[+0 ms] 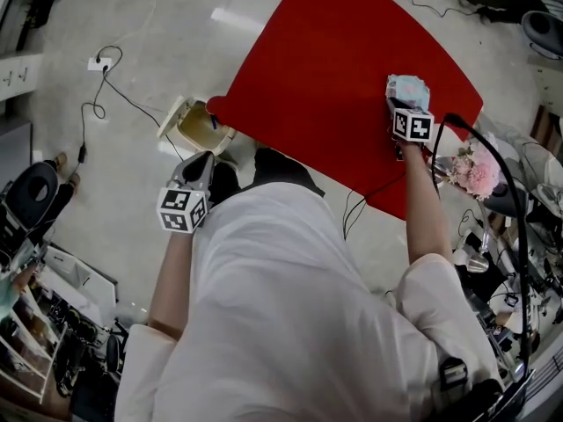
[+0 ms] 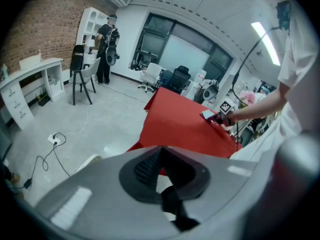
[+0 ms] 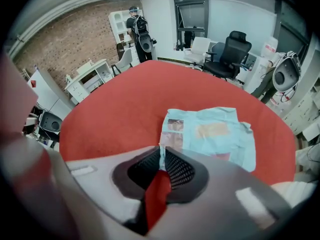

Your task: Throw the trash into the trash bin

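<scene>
**Floor** (image 1: 114, 200): pale grey, spreading beneath and to the left of my left tongs.

**Counter** (image 1: 352, 86): red, with rounded corners. It lies directly under my right tongs, and ahead of and to the right of my left tongs.

**Person** (image 3: 136, 26): dark-clothed, standing by white shelves against a brick wall, far ahead of my right tongs and well beyond the counter's far edge.

**Trash bin** (image 1: 189, 126): cream-coloured with an open top. It stands on the floor just ahead of the tips of my left tongs, beside the counter's near corner and well apart from my right tongs, off to their left.

**Wrapper** (image 3: 210, 136): the trash, a light blue, creased packet with small printed panels. It lies flat on the counter just ahead of my right tongs, and its near left edge reaches back between their pads.

**Right tongs** (image 3: 162, 159): angled steeply down at the counter, closed on that edge of the wrapper, with the ribbed pads pressing it from both sides.

**Left tongs** (image 2: 159, 151): held over the floor and tilted down toward the bin. The tips meet with nothing between them.

**Pink flowers** (image 1: 475, 172): to the right of my right tongs, past the counter's edge.

**Cable** (image 1: 106, 90): black, looping over the floor from a white socket block, far to the left of my left tongs.
</scene>
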Tool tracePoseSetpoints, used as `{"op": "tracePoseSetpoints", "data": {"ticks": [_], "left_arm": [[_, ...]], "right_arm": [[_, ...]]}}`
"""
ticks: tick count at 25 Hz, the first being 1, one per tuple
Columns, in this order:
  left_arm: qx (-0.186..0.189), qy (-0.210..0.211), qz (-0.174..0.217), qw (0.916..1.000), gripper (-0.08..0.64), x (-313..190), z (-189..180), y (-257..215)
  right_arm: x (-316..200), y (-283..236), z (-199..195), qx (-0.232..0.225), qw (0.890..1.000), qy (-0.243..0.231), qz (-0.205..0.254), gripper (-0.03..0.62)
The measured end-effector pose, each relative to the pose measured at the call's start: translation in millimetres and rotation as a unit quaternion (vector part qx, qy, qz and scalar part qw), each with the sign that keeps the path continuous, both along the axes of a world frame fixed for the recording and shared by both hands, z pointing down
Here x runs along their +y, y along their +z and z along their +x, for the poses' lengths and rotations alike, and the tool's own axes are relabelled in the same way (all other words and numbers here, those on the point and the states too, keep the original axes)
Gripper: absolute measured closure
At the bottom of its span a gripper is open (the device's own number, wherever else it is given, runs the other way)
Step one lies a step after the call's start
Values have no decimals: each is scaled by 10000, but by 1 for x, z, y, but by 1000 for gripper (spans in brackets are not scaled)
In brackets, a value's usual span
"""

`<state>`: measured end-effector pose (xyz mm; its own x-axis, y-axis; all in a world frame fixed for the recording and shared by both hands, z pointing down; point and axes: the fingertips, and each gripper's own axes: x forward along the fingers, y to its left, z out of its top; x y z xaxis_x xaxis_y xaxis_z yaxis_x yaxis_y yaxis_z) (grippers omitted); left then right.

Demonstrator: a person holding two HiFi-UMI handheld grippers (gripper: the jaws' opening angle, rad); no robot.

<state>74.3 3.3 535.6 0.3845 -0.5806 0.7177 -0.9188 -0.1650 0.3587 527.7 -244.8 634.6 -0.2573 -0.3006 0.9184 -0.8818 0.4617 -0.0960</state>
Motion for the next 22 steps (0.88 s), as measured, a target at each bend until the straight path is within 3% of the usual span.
{"op": "tracePoseSetpoints", "data": {"ticks": [11, 22], "left_arm": [[39, -88, 184, 9998, 555, 23, -15, -5], [38, -371, 430, 9984, 555, 55, -55, -15]], "right_arm": [[17, -33, -52, -322, 9985, -114, 421, 578], [64, -57, -182, -875, 9910, -878, 503, 581]]}}
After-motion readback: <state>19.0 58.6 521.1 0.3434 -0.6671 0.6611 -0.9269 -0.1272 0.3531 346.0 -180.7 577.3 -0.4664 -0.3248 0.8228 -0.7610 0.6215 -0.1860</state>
